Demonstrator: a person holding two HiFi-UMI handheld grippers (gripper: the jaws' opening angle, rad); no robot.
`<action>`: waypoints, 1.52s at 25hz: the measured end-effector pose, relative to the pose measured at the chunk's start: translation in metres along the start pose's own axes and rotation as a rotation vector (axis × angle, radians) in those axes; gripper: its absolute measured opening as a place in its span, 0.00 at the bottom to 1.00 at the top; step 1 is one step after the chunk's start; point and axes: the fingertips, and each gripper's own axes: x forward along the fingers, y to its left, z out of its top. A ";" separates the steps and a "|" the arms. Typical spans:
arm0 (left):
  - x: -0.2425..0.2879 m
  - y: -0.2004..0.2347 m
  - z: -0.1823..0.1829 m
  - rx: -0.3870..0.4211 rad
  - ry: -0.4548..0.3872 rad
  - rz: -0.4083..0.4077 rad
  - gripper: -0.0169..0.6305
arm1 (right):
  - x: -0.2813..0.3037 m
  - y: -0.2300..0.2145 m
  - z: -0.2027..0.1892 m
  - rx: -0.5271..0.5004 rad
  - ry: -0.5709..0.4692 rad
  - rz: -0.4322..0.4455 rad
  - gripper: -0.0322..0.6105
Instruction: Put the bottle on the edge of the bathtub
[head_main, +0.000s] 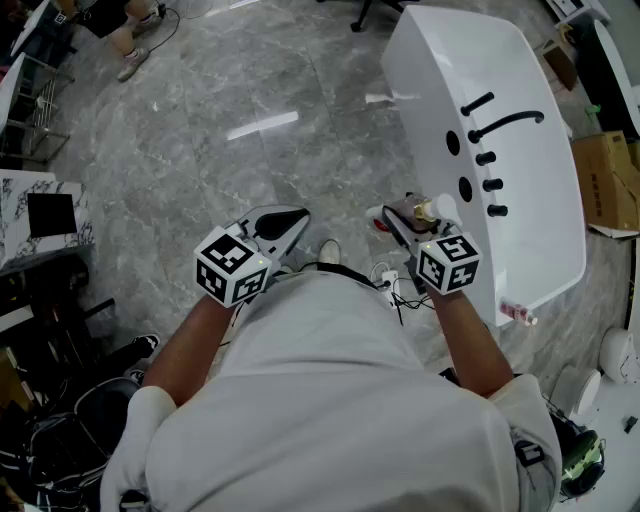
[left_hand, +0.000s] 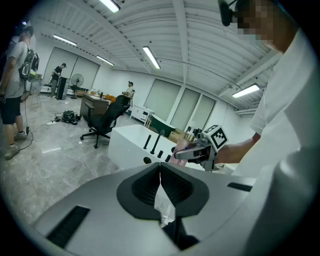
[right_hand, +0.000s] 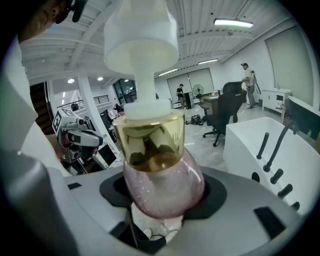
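Seen from above, both of the person's forearms reach forward and slightly outward from a white shirt, each hand around a grey hand-held gripper topped with a black-and-white marker cube. The left gripper (left_hand: 160, 167) is held low over the floor, its black ribbed jaws pressed together with nothing between them. The right gripper (head_main: 402, 224) is clamped on the bottle (right_hand: 162, 185) across its rounded belly.

The bottle is in the air just beside the outer wall of the bathtub (head_main: 520, 270), not resting on it. It stands roughly upright — pump head up, long axis crossing the jaws.

Its body is bulbous clear pink plastic flecked with fine glitter, under a mirror-bright gold collar and a plain white pump head. The bathtub is glossy white, a long rounded oval, with a black curved faucet (head_main: 505, 123) and black knobs. The floor (head_main: 250, 120) is polished grey marble-patterned tile.
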 end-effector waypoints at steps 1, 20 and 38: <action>0.008 -0.002 0.006 0.005 -0.003 -0.004 0.05 | -0.002 -0.008 0.002 -0.005 0.000 -0.001 0.44; 0.116 0.089 0.103 0.056 0.003 -0.115 0.05 | 0.061 -0.142 0.063 0.088 -0.011 -0.153 0.44; 0.151 0.275 0.217 0.111 0.027 -0.239 0.05 | 0.184 -0.298 0.224 0.182 -0.102 -0.420 0.44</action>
